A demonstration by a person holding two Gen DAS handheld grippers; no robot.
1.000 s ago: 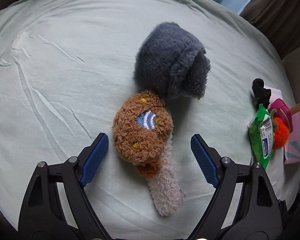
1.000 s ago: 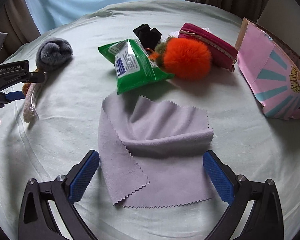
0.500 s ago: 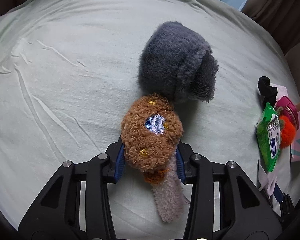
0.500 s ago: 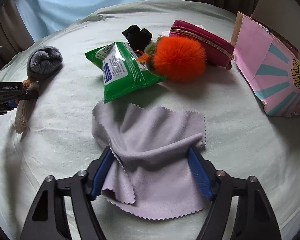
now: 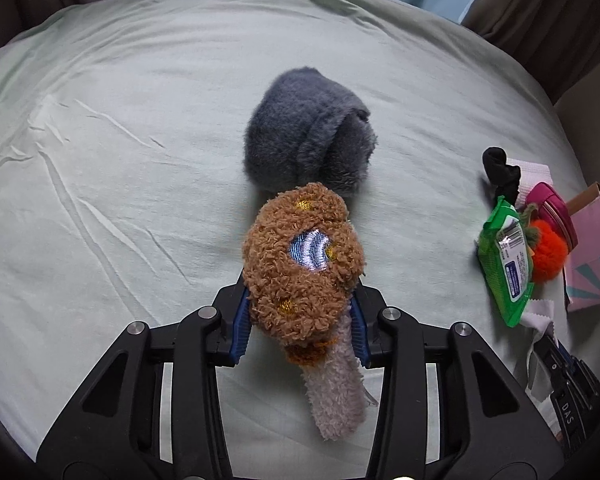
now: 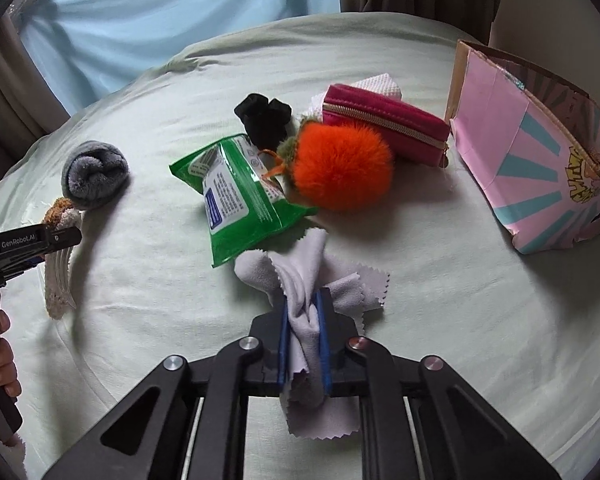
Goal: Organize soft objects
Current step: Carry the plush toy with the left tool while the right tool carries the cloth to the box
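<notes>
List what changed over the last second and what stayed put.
Both grippers went from open to shut: the left gripper closed on the brown curly plush sock, the right gripper bunched up the lilac pinked-edge cloth. The grey fluffy sock bundle, green wipes pack and orange pompom stayed put.

Bed (image 5: 140, 128) w/ grey sock (image 5: 308, 136), wipes (image 6: 240, 196)

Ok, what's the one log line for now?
left gripper: shut on brown plush toy | right gripper: shut on lilac cloth | bed
</notes>
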